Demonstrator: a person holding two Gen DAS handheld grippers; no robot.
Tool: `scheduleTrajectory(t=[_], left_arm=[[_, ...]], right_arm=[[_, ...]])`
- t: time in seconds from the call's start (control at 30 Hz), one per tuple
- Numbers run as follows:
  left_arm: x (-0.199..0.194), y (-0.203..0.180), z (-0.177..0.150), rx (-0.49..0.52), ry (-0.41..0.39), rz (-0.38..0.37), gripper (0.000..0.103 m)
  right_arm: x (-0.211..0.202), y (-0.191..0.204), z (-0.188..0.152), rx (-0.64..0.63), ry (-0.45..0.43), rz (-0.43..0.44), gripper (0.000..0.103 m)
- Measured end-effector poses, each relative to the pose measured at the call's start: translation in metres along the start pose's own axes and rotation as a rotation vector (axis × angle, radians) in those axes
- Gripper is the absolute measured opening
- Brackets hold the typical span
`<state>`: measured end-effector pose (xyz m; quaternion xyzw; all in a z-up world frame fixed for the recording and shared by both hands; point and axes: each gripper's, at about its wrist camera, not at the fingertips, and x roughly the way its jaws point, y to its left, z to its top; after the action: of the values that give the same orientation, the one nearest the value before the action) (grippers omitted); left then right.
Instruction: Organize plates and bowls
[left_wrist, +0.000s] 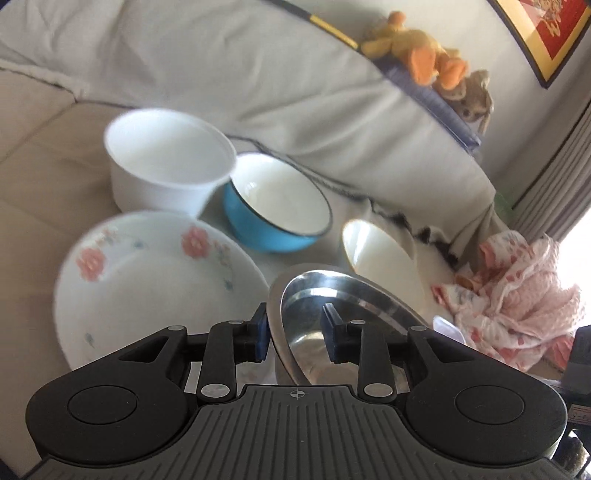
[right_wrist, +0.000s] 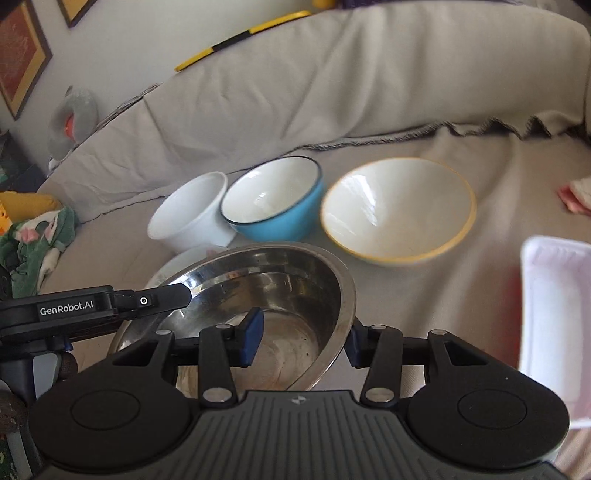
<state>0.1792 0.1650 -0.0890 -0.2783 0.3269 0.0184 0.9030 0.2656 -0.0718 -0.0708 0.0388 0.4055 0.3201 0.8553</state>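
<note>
A steel bowl (left_wrist: 332, 295) (right_wrist: 266, 295) is held tilted above the sofa seat by both grippers. My left gripper (left_wrist: 295, 336) is shut on its rim; it also shows in the right wrist view (right_wrist: 177, 295). My right gripper (right_wrist: 301, 339) is shut on the opposite rim. A floral plate (left_wrist: 147, 280) lies to the left, partly under the steel bowl (right_wrist: 177, 262). Behind stand a white bowl (left_wrist: 166, 162) (right_wrist: 192, 214), a blue bowl (left_wrist: 277, 203) (right_wrist: 273, 199) and a cream bowl with a yellow rim (left_wrist: 380, 251) (right_wrist: 395, 206).
A white foam tray (right_wrist: 554, 314) lies at the right. A pink floral cloth (left_wrist: 509, 295) is bunched at the sofa's right end. The sofa backrest (right_wrist: 332, 81) rises behind the bowls. Plush toys (left_wrist: 424, 48) sit on top of it. A green cloth (right_wrist: 40, 240) lies at left.
</note>
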Motion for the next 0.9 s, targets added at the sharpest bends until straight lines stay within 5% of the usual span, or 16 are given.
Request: scheduleTrajectory(t=[0.2,0.37,0.57,0.73,0.9], left_arm=[[-0.008,0.077,0.023,-0.110,-0.040,0.133,0.030],[0.000,0.112,0.026,-0.131,-0.024,0.157,0.030],[0.001,0.125,0.026,-0.161,-0.041,0.103,0.029],[-0.013,0.119,0.029,-0.038,-0.109,0.212,0.030],[-0.010,0.137,0.030,-0.113,-0.088,0.131,0.033]], right_arm=[[0.073,0.066,0.014,-0.137,0.096,0.058,0.046],[0.114,0.095,0.007,-0.181,0.171,0.025,0.046],[0.123,0.098,0.000,-0.192,0.182,-0.005,0.047],[0.104,0.099,0.005,-0.240,0.022,-0.067,0.064],[0.127,0.070,0.009,-0.092,0.095,-0.042,0.064]])
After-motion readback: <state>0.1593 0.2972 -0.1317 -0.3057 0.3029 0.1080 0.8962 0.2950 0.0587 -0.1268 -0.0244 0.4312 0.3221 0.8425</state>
